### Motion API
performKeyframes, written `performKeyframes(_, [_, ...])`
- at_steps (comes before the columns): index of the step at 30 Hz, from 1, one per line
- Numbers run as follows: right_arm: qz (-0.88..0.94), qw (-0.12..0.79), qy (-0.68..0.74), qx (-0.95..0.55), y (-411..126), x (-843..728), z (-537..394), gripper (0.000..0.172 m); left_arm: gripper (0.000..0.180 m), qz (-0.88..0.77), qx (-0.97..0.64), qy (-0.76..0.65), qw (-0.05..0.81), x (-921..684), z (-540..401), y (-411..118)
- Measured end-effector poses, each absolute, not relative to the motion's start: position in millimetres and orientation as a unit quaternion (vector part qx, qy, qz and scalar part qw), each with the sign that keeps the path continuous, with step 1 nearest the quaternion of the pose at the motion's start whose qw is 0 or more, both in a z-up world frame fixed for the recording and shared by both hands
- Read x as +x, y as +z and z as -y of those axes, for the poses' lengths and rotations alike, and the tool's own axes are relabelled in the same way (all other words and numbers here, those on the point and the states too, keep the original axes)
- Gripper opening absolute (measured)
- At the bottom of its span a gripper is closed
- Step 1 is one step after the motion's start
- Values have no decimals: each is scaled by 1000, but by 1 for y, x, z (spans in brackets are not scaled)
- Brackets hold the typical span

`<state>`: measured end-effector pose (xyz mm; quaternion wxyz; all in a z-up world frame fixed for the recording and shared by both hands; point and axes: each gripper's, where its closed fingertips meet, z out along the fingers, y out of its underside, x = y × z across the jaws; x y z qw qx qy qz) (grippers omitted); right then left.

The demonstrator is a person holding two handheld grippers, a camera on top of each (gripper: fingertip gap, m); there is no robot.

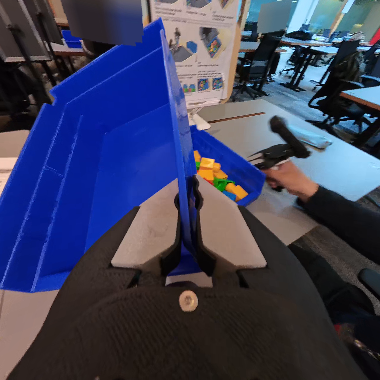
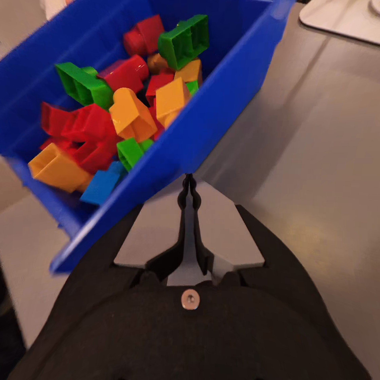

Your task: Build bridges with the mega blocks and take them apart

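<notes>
While the blocks (image 2: 131, 115) all lie loose inside the blue bin (image 1: 131, 164), no bridge shows; the left claw (image 1: 186, 197) clamps the bin's wall, the right claw (image 2: 189, 181) pinched together beside it.

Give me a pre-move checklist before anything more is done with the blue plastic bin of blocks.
1. Left gripper clamped on the blue plastic bin's thin wall: ok, pads on both sides.
2. Right gripper free of the bin: ok; shut just outside its rim, nothing between its fingers.
3. Bin level: not ok, tilted steeply.
4. Plastic building blocks contained: ok, red, green, orange and blue ones piled inside.
5. Grey tabletop beside the bin bare for building: ok.
6. Any bridge standing: cannot tell, none in view.
</notes>
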<state>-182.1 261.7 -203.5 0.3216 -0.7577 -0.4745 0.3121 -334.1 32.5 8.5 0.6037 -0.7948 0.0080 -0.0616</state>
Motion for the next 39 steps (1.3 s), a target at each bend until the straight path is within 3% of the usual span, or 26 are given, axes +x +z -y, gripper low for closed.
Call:
performKeyframes(9, [478, 369, 249, -757, -203, -270, -289, 0, 4, -33, -799, -84, 595, -272, -81, 9])
performKeyframes(14, [392, 493, 214, -747, -151, -162, -342, 5, 4, -75, -805, -65, 585, -217, -125, -3])
performKeyframes(18, [331, 521, 191, -763, -131, -48, -372, 11, 4, -99, -788, -112, 597, -151, -158, -1])
performKeyframes(21, [286, 547, 174, -767, -116, 29, -383, 9, 3, -133, -782, -50, 606, -104, -182, -10])
performKeyframes(24, [257, 555, 177, -771, -111, 80, -381, 9, 3, -149, -786, -13, 601, -61, -206, -26])
performKeyframes(34, [236, 522, 144, -807, -141, 164, -371, 9, 4, -160, -825, -82, 535, 52, -272, -114])
performKeyframes(39, [238, 516, 136, -811, -142, 176, -366, 9, 4, -172, -824, -14, 539, 82, -296, -138])
